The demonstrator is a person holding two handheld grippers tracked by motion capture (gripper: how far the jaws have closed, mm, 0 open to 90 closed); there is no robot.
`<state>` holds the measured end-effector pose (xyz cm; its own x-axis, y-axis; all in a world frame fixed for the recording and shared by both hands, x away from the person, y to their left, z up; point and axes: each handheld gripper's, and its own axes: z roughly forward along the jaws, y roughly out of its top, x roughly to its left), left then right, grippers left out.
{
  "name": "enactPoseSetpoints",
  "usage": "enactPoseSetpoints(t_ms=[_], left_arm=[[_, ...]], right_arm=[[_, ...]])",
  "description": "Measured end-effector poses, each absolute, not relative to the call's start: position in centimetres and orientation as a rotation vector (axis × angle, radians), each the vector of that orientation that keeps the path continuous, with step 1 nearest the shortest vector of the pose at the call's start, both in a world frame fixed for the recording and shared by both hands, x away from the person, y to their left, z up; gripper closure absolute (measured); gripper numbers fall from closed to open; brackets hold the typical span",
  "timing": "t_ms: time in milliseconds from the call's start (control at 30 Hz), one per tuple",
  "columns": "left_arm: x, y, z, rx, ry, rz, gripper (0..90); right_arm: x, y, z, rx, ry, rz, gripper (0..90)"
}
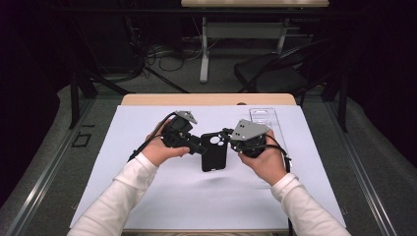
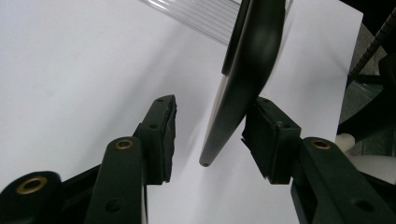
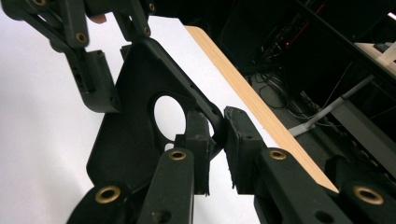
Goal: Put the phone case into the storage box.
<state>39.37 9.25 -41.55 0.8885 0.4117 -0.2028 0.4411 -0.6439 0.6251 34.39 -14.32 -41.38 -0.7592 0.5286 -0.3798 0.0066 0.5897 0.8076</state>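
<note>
Phone case (image 1: 214, 151), black and with a round camera opening near its upper end, is seen in the high view between the two hands, over the middle of the white sheet (image 1: 147, 128) that covers the desk (image 1: 206, 99). It is gripped at its upper right corner by the right tool (image 1: 230, 136); in the right tool's own view the two black pads (image 3: 198, 140) are pressed on the case's rim (image 3: 205, 109) just beside the round opening, so this tool is clenched on the case. The case is tilted there, with its hollow inner side turned toward that camera.

The left tool (image 1: 199, 146) is placed at the case's left edge. In the left tool's view the case (image 2: 247, 74) is seen edge-on between the jaws, which stand parted: the right-hand pad (image 2: 264, 135) lies against or just beside the case's edge, though contact cannot be told for certain, while the other pad (image 2: 163, 130) is kept well apart from it with bare white sheet in the gap. This tool is therefore released, not clamped.

A clear plastic tray (image 1: 262, 117) is laid on the sheet behind the right hand (image 1: 268, 162), near the far edge of the desk. The left hand (image 1: 160, 150) is wrapped around its tool's body, and white sleeves (image 1: 118, 196) are worn on both forearms.
</note>
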Motion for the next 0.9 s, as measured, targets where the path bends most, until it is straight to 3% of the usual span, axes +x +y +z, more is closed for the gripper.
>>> enactPoseSetpoints(t_ms=[900], left_arm=[[38.0,11.9,-41.7,2.232,0.601,0.069,44.2]], right_arm=[[34.6,-17.0,-40.8,0.422,2.135,1.126,80.6]])
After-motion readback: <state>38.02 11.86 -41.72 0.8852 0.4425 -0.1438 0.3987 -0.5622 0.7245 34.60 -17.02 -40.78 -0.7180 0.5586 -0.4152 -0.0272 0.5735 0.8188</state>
